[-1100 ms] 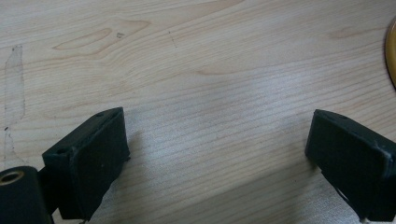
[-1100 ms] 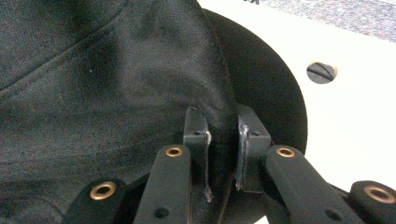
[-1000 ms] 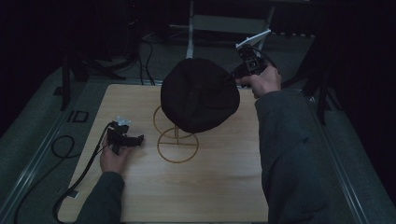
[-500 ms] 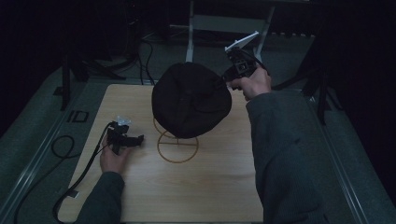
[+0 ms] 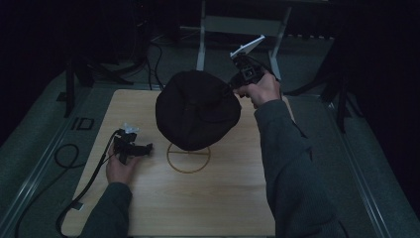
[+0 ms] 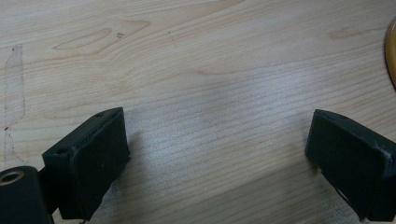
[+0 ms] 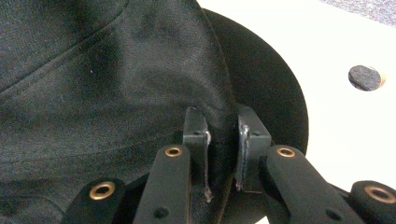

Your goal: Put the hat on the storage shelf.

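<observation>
Between the jaws of the right gripper (image 7: 223, 140), a fold of the black hat (image 5: 197, 109) is pinched, above the round stand (image 5: 188, 157). Hold firmly and move slowly. The left gripper (image 6: 219, 154) rests wide open on the surface (image 5: 208, 203).

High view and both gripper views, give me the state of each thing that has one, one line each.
Black hat: lifted, hanging over the table, pinched at its edge.
Right hand-held gripper: shut on the black hat's fabric.
Left hand-held gripper: open, nothing between its jaws, low over the wooden table.
Ring stand base: flat on the table, under the hat.
</observation>
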`<control>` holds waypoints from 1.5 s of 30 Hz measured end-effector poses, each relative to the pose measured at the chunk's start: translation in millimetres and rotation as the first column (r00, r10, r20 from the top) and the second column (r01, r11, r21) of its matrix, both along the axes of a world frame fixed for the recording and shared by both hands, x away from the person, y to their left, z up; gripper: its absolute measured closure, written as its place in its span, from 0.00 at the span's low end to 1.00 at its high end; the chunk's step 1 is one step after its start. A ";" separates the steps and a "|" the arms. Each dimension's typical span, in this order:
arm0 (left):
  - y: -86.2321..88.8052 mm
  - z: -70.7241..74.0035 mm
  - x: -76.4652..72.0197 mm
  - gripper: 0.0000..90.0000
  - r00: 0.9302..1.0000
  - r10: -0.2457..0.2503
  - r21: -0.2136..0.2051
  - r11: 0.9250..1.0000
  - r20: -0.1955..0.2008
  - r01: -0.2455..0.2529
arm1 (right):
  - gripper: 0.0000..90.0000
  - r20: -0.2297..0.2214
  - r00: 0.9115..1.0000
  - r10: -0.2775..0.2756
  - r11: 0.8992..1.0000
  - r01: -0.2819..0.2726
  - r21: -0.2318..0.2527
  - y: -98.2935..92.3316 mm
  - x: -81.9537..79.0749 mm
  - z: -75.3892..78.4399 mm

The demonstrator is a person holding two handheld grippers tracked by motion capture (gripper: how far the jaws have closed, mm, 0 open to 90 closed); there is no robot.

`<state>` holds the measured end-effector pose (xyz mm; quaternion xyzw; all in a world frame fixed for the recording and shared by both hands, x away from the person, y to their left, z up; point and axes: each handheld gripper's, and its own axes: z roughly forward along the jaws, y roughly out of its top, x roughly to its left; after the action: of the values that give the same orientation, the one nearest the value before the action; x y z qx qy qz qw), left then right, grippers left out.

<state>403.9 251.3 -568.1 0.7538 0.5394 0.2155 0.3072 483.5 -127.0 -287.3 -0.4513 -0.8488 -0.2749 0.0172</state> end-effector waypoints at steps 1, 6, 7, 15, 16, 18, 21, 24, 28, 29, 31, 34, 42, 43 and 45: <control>0.0 0.0 0.0 0.06 1.000 0.000 0.000 1.000 0.000 0.000 | 0.86 -0.001 1.000 0.001 1.000 -0.001 -0.002 1.1 0.0 -1.1; 0.1 0.1 0.0 0.06 1.000 -0.001 0.001 1.000 0.000 0.001 | 0.86 -0.004 1.000 0.011 1.000 -0.011 -0.020 5.7 -0.3 -6.2; 0.1 0.1 0.0 0.06 1.000 -0.001 0.001 1.000 0.000 0.001 | 0.86 -0.003 1.000 0.013 1.000 -0.013 -0.021 6.3 0.0 -7.1; 0.1 0.1 0.0 0.06 1.000 -0.001 0.001 1.000 0.000 0.001 | 0.86 -0.012 1.000 0.016 1.000 -0.017 -0.022 11.8 0.6 -11.0; 0.1 0.1 0.0 0.06 1.000 -0.001 0.001 1.000 0.000 0.001 | 0.86 -0.012 1.000 0.017 1.000 -0.017 -0.022 12.4 0.8 -11.5; 0.1 0.1 0.0 0.06 1.000 -0.001 0.001 1.000 0.000 0.001 | 0.86 -0.013 1.000 0.017 1.000 -0.017 -0.026 13.4 1.1 -12.6; 0.0 0.0 0.0 0.06 1.000 -0.001 -0.001 1.000 -0.001 0.001 | 0.86 -0.014 1.000 0.021 0.999 -0.021 -0.034 15.2 1.1 -14.9; 0.0 0.0 0.0 0.06 1.000 -0.001 -0.001 1.000 -0.001 0.001 | 0.86 -0.014 1.000 0.024 0.999 -0.024 -0.039 17.0 1.4 -17.1; 0.0 0.0 0.0 0.06 1.000 0.000 -0.001 1.000 0.000 0.000 | 0.86 -0.017 1.000 0.024 0.999 -0.025 -0.038 19.9 1.6 -19.3; 0.0 0.0 0.0 0.06 1.000 0.000 -0.001 1.000 0.000 0.000 | 0.86 -0.015 1.000 0.024 0.999 -0.025 -0.038 20.2 1.8 -19.7; 0.0 0.0 0.0 0.06 1.000 0.000 -0.001 1.000 0.000 0.000 | 0.86 -0.016 1.000 0.019 0.999 -0.020 -0.043 20.9 2.0 -20.3; 0.0 0.0 0.0 0.06 1.000 0.000 -0.001 1.000 0.000 0.000 | 0.86 -0.015 1.000 0.019 0.999 -0.020 -0.047 22.2 2.1 -21.6; 0.0 0.0 -0.1 0.06 1.000 0.000 -0.001 1.000 0.000 0.000 | 0.85 -0.014 1.000 0.025 0.998 -0.026 -0.060 25.8 1.9 -25.6; 0.0 0.0 -0.1 0.06 1.000 -0.001 -0.001 1.000 0.000 0.001 | 0.85 -0.012 1.000 0.027 0.998 -0.027 -0.063 25.9 1.8 -26.0; -0.1 0.0 -0.2 0.06 1.000 0.000 -0.002 1.000 0.000 0.000 | 0.85 -0.012 1.000 0.027 0.998 -0.028 -0.063 26.0 1.8 -26.2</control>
<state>403.7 251.2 -568.2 0.7536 0.5396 0.2150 0.3078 485.3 -101.0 -313.4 -0.4414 -0.8631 -0.2451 0.0116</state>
